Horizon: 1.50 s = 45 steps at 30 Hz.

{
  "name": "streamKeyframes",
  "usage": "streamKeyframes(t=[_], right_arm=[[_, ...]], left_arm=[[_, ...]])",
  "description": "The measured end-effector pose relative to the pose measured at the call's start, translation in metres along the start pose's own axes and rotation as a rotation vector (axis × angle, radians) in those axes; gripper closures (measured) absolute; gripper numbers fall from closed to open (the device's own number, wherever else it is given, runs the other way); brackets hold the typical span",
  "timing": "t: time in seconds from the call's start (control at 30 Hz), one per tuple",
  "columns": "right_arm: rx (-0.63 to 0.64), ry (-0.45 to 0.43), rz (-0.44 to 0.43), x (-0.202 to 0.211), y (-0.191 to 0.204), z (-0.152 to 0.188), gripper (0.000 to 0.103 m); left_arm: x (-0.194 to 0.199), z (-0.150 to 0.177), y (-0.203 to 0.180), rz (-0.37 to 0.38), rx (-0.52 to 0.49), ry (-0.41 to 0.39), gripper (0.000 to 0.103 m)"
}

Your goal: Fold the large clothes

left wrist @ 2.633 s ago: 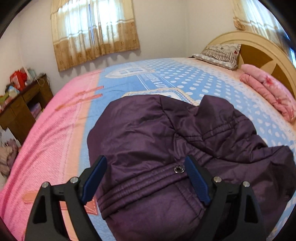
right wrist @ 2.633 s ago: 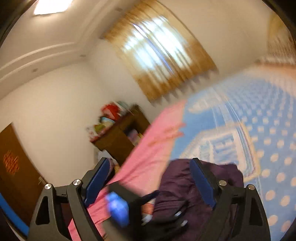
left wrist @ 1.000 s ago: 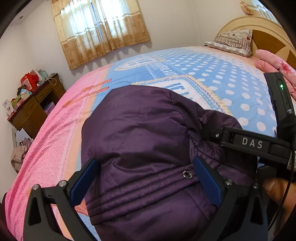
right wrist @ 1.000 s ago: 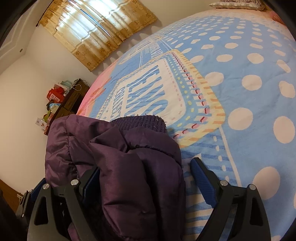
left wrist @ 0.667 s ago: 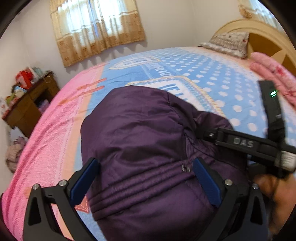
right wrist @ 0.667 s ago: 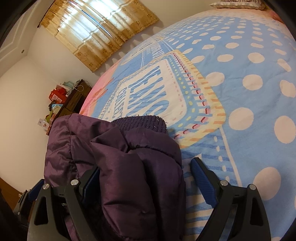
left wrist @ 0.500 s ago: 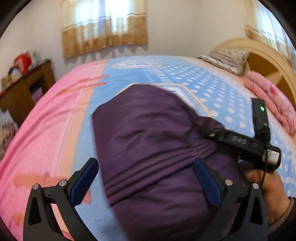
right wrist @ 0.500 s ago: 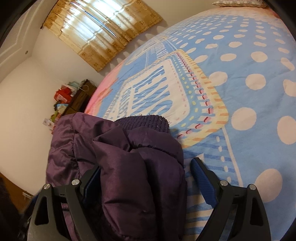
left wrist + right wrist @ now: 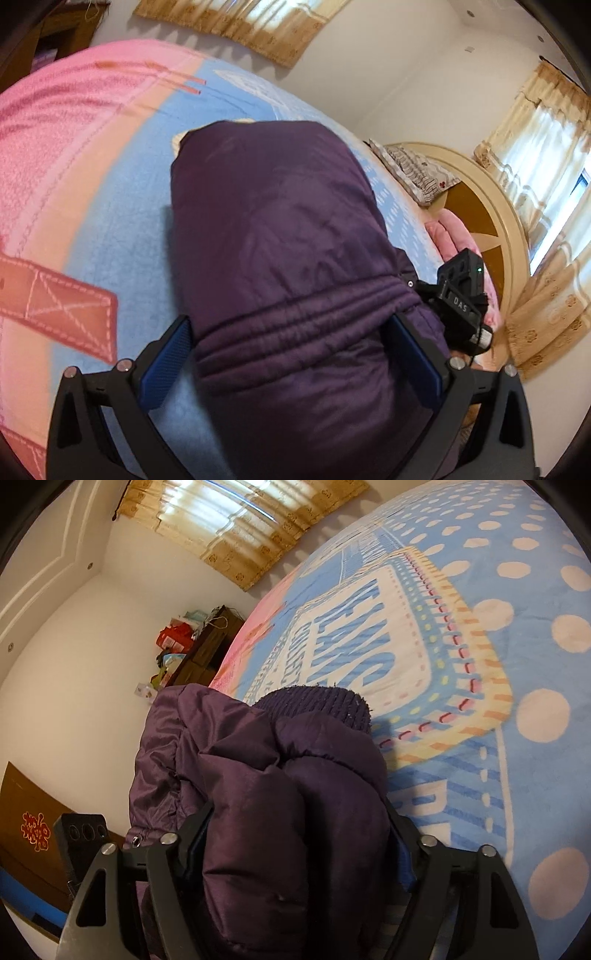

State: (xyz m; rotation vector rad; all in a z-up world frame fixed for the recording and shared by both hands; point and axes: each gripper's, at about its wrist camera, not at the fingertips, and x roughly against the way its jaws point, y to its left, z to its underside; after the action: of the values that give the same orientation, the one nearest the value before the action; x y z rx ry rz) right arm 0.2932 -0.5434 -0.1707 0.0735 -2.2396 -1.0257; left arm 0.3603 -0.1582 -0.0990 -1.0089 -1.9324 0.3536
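A purple padded jacket (image 9: 280, 236) lies folded in a bundle on the bed's blue and pink blanket (image 9: 110, 192). My left gripper (image 9: 291, 354) is open, its fingers either side of the jacket's ribbed near end. The right gripper's black body (image 9: 461, 302) shows at the bundle's right side. In the right wrist view, a thick fold of the jacket (image 9: 266, 782) fills my right gripper (image 9: 295, 823). Its jaws are closing and both pads press on the fold. A knit cuff (image 9: 317, 705) sticks out beyond the fold.
A wooden headboard (image 9: 491, 221), a patterned pillow (image 9: 413, 173) and a pink folded blanket (image 9: 447, 236) sit at the bed's head. A cluttered dark desk (image 9: 199, 653) stands by the wall past the bed's edge. Dotted blue blanket (image 9: 517, 635) stretches to the right of the jacket.
My left gripper has rolled and swung towards the jacket's left side, tilting its view. The right gripper's fingers have drawn closer together around the jacket fold.
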Motion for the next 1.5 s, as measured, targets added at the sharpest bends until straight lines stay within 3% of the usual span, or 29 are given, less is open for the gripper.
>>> streamKeyframes(t=[0.13,0.27,0.57,1.07,1.2,1.5], right_arm=[[-0.005,-0.027,-0.044,0.008,0.002,0.004,0.046],[0.006,-0.067,-0.1,0.019,0.013,0.016,0.051],[0.047,-0.037,-0.238,0.0,0.079,0.051,0.054],[0.204,0.187,-0.384,-0.147,0.25,0.11,0.056],[0.243,0.254,-0.39,-0.184,0.287,0.126,0.056],[0.292,0.355,-0.361,-0.235,0.326,0.149,0.057]], left_arm=[[0.005,0.003,-0.03,-0.078,-0.094,-0.022,0.005],[0.016,0.002,-0.054,-0.132,-0.185,-0.028,0.013],[0.093,0.016,-0.047,-0.233,-0.297,-0.143,0.015],[0.213,0.025,0.062,-0.453,-0.118,-0.284,0.016],[0.226,0.023,0.085,-0.494,-0.054,-0.301,0.016],[0.239,0.036,0.134,-0.532,0.072,-0.306,0.016]])
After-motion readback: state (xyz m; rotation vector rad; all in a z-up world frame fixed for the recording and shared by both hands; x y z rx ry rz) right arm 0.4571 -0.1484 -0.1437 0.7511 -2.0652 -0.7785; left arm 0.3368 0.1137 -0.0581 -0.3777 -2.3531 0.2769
